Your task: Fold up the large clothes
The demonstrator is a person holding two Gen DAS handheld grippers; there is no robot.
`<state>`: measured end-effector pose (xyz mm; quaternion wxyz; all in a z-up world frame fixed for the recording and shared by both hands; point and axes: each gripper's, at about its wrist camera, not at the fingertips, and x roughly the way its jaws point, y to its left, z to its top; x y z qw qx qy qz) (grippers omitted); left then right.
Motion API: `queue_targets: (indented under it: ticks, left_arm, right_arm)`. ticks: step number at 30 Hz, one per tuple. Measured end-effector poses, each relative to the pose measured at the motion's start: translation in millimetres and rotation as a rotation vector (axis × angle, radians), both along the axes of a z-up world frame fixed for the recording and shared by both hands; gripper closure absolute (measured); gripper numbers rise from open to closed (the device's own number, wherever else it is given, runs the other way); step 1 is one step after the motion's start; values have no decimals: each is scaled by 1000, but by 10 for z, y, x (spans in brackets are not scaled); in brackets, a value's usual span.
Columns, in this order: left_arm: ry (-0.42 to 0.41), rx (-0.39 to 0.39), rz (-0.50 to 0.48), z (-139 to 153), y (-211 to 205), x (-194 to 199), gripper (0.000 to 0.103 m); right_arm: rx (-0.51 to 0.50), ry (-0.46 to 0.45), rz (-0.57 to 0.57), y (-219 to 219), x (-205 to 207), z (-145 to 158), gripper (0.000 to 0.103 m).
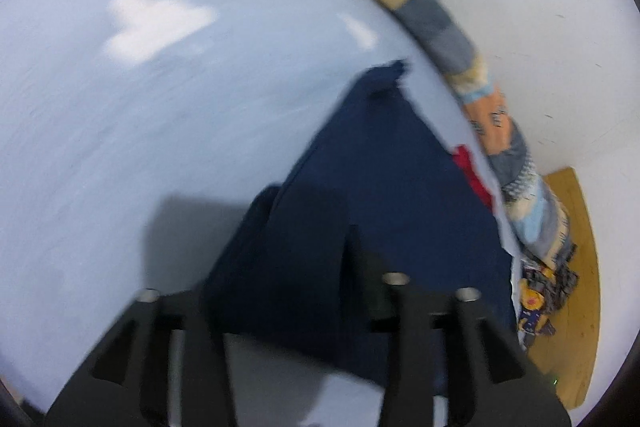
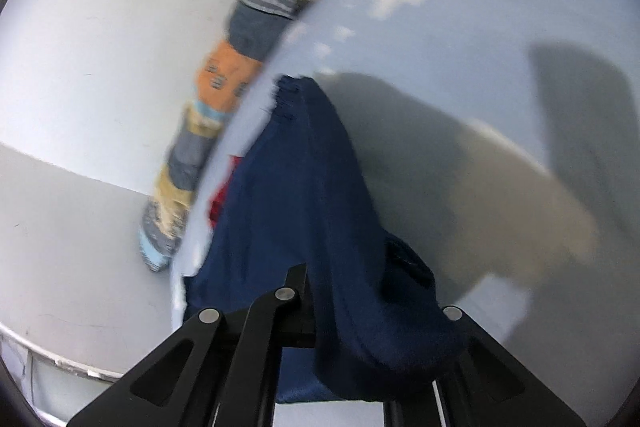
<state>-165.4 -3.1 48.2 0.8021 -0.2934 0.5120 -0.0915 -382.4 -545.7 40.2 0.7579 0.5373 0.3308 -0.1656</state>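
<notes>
A navy blue garment (image 1: 380,167) lies on a light blue sheet (image 1: 120,107) printed with white clouds. One end rises like a tent into my left gripper (image 1: 310,223), whose black fingers are shut on a fold of it. In the right wrist view the same navy garment (image 2: 296,167) runs up from the sheet (image 2: 480,27) and drapes over my right gripper (image 2: 344,279). That gripper is shut on the cloth, and the bunched fabric hides its right finger. Both views are motion-blurred.
A patchwork blanket (image 1: 432,15) (image 2: 224,79) runs along the sheet's edge by a white wall (image 1: 540,27). A red cloth (image 1: 472,171) (image 2: 220,203) peeks out beside the garment. Wooden floor (image 1: 576,267) and a colourful patterned item (image 1: 536,303) are at the right.
</notes>
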Motion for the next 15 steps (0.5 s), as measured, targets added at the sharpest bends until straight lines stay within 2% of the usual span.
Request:
queue_targets:
  ticks: [1, 2, 3, 4, 7, 9, 10, 11, 13, 15]
  left_arm:
    - [16, -14, 18, -17, 72, -48, 50]
    - [23, -42, 38, -9, 163, -106, 50]
    - [17, -52, 58, 36, 244, -167, 50]
    - [7, -31, 71, 111, 304, -227, 48]
    - [-84, 37, 59, 388, 319, -363, 44]
    - [-176, 148, 12, 611, 148, -414, 40]
    - [-225, 194, -30, 707, 7, -426, 40]
    - [-265, 234, -82, 775, -161, -427, 40]
    - [-317, 315, -196, 853, -526, -402, 38]
    - [-345, 382, -320, 861, -926, -354, 32]
  right_arm:
    - [59, 46, -27, -47, -107, -102, 77]
    - [122, 25, -36, -77, -173, -153, 77]
    - [157, 27, -49, -98, -253, -154, 72]
    - [130, 80, -78, -125, -358, -78, 65]
    - [-70, 107, -140, -120, -608, 283, 65]
    - [-277, 104, -154, -22, -688, 613, 65]
    - [-341, 95, -132, 29, -647, 710, 65]
    - [-390, 80, -88, 100, -565, 783, 65]
    - [-452, 39, 74, 300, -258, 844, 65]
    - [-498, 46, 224, 564, 62, 809, 65]
